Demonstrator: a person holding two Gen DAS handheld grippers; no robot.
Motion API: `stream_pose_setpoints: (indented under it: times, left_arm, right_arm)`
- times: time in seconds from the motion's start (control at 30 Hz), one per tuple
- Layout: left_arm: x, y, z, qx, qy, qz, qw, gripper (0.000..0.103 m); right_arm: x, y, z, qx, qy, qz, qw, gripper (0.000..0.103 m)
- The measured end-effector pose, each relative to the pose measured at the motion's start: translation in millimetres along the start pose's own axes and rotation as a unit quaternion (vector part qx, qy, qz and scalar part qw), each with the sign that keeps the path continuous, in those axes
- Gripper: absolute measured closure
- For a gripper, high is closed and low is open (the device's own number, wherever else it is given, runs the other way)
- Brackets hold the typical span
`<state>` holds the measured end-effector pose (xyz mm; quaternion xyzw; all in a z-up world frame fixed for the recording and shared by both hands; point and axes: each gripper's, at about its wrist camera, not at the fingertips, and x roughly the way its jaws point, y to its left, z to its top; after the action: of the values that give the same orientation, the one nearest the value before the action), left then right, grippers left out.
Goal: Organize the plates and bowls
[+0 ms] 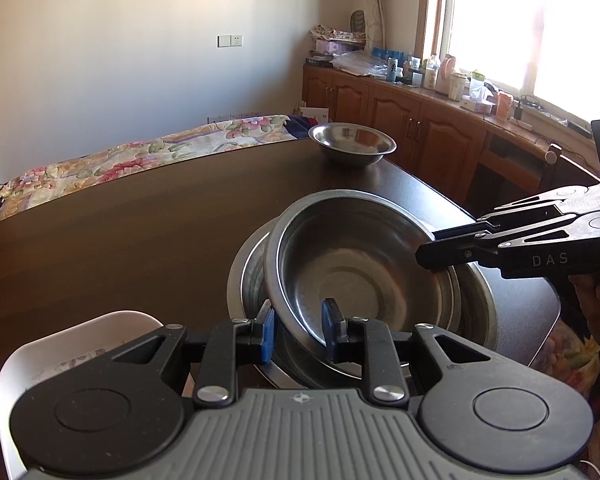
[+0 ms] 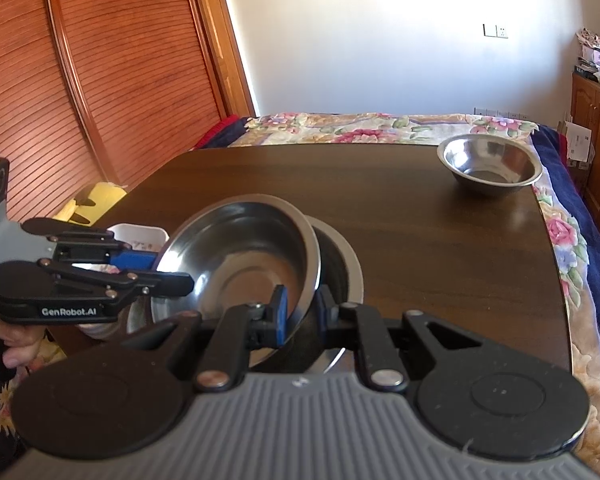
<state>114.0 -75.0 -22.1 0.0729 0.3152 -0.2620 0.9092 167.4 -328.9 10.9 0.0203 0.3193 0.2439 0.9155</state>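
You have the upper steel bowl [image 1: 364,268] tilted, half in and half out of the larger steel bowl [image 1: 476,300] beneath it, near the table's near right corner. Your left gripper [image 1: 298,330] straddles its near rim, one blue pad outside the wall and one inside; the pads look close on the rim, but I cannot tell whether they truly pinch it. Your right gripper [image 2: 300,314] brackets the opposite side of the same rim in the same way, one pad inside, one outside, and its grip is equally unclear.

In the left wrist view the bowl leans with its left edge high and its right edge sunk under the right gripper's fingers. Being round, it has no long axis; what matters is that tilt, so I judge the coming move is to level it down into the lower bowl.

Both grippers sit equally near, on facing rims. A smaller steel bowl [image 2: 490,166] stands well apart at the far right corner of the table [image 1: 120,232], close to that edge. The dark tabletop to the left and far side gives open room. A white container [image 2: 140,236] lies just beyond the near left edge.
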Motion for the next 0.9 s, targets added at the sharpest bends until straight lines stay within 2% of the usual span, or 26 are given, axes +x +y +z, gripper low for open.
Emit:
stream_pose_setpoints:
  times: [0.53,0.9]
  left_arm:
    - [9,-12,-8,0.039,-0.02,0.032,0.9985,0.077]
    - [7,-5,-8,0.0,-0.032,0.016,0.9994,0.075]
  right_arm:
    - [5,13,-7,-0.063,-0.014,-0.039,0.997,0.09]
    - [11,16,-5,-0.066,-0.017,-0.053,0.996,0.09]
